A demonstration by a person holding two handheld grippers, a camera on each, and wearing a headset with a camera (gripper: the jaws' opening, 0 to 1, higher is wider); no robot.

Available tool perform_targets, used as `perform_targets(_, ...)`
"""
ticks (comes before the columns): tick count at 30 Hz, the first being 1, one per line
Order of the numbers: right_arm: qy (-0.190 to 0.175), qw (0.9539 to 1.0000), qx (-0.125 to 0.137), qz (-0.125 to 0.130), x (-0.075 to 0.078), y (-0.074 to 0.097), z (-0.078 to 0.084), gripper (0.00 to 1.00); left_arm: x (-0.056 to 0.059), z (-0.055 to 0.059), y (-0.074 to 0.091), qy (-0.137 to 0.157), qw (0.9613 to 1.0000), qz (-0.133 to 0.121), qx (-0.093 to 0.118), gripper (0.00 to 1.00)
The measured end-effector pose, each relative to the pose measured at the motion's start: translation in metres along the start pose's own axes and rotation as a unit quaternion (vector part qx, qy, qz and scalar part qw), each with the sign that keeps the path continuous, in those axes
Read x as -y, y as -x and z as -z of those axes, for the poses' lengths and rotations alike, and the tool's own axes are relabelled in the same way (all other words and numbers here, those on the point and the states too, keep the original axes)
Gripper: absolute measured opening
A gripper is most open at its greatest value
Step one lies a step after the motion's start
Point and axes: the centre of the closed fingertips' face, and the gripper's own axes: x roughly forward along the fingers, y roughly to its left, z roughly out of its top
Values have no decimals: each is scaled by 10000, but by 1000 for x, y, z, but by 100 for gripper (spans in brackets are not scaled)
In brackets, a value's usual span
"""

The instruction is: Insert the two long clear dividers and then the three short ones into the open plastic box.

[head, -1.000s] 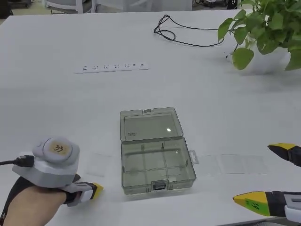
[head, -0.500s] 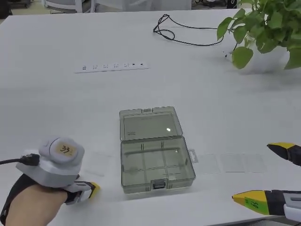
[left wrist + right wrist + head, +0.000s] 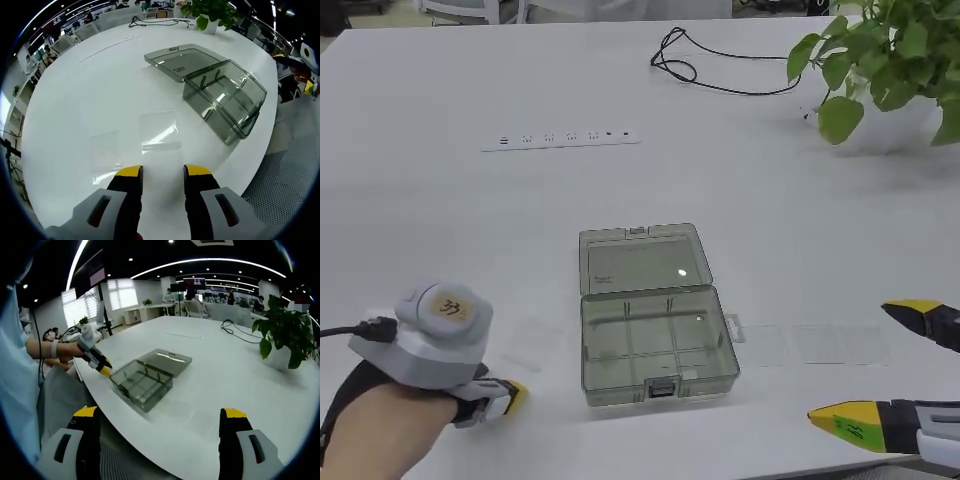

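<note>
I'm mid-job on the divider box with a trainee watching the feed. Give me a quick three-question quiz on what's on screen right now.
1. True or false: the lid of the plastic box is shut.
2. Which gripper's jaws stand wider apart? A) left gripper B) right gripper C) both alike
3. Fill in: on the table, just ahead of the left gripper, lie flat ____.

Key
1. False: the lid lies open behind the box.
2. B
3. clear dividers
</note>
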Motion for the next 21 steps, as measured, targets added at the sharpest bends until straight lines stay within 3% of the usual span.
perform_targets(8,5,10000,-9,-9,-1,0,0,100,1,-1,0,229,9996,127,87,30)
perform_targets(21,-26,9999,-44,-113,-7,-6,-1,98,3,-1,2,358,9990,195,193,30)
